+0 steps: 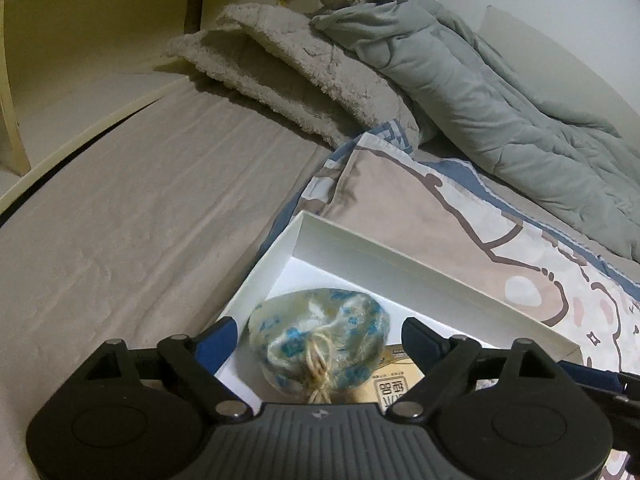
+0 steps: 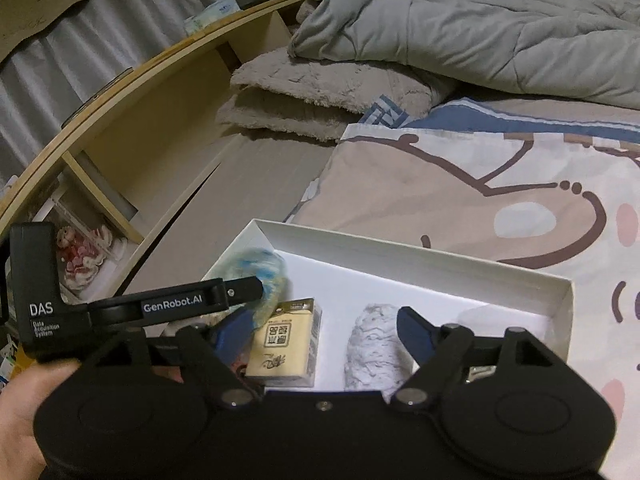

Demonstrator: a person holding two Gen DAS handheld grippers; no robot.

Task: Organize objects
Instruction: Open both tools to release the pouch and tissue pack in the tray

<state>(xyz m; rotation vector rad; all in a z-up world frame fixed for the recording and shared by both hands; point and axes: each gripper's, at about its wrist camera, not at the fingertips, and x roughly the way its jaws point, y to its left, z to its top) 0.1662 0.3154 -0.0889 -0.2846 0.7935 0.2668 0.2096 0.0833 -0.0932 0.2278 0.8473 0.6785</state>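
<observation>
A white shallow box [image 1: 400, 258] [image 2: 400, 250] lies on the bed. In its left corner sits a blue-flowered pouch [image 1: 320, 336] tied with twine, also in the right wrist view [image 2: 260, 276], blurred. My left gripper [image 1: 320, 334] is open with its blue fingers either side of the pouch, not pressing it. Beside the pouch lies a tan printed packet [image 1: 394, 384] [image 2: 286, 342], then a white fuzzy roll [image 2: 374, 350]. My right gripper [image 2: 320, 330] is open and empty, low over the packet and the roll. The left gripper's body [image 2: 172, 306] crosses the right wrist view.
The box rests on a cartoon-print pillow [image 1: 460, 216] [image 2: 500, 184]. Folded beige fleece blankets [image 1: 288, 68] [image 2: 316, 96] and a grey duvet [image 1: 500, 92] [image 2: 480, 28] lie behind. A wooden shelf headboard [image 1: 100, 40] [image 2: 132, 120] runs along the left.
</observation>
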